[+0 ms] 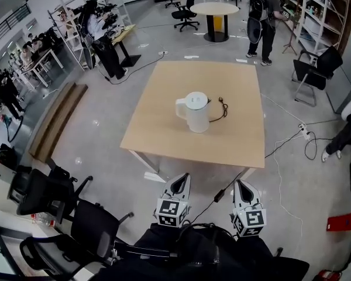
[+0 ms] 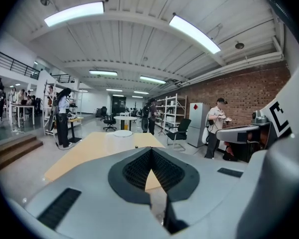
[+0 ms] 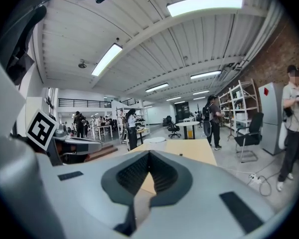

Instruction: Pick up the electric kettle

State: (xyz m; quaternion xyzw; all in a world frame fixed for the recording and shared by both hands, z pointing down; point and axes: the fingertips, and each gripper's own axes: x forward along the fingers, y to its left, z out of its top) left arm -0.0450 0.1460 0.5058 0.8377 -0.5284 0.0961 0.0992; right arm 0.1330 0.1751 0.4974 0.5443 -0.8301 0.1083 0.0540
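- A white electric kettle [image 1: 196,111] stands upright near the middle of a pale wooden desk [image 1: 158,136], its handle turned to the left of the head view.
- A black cord [image 1: 221,109] lies looped on the desk just beside the kettle; only the head view shows it plainly.
- From the two gripper views, little more than the kettle's round lid [image 2: 123,133] shows, far down the desk top above each gripper's own jaws.
- The left hand-held gripper [image 1: 181,181] and the right hand-held gripper [image 1: 241,186] hang side by side off the desk's near edge, well apart from the kettle and pointing toward it.
- Each gripper's own view shows its jaws pressed together, with nothing between them.
- The left gripper view alone takes in a brick wall [image 2: 239,96] with a person in a cap [image 2: 217,128] standing before it.
- Only the head view shows the black office chairs [image 1: 47,192] at lower left and a round table [image 1: 214,9] beyond the desk.
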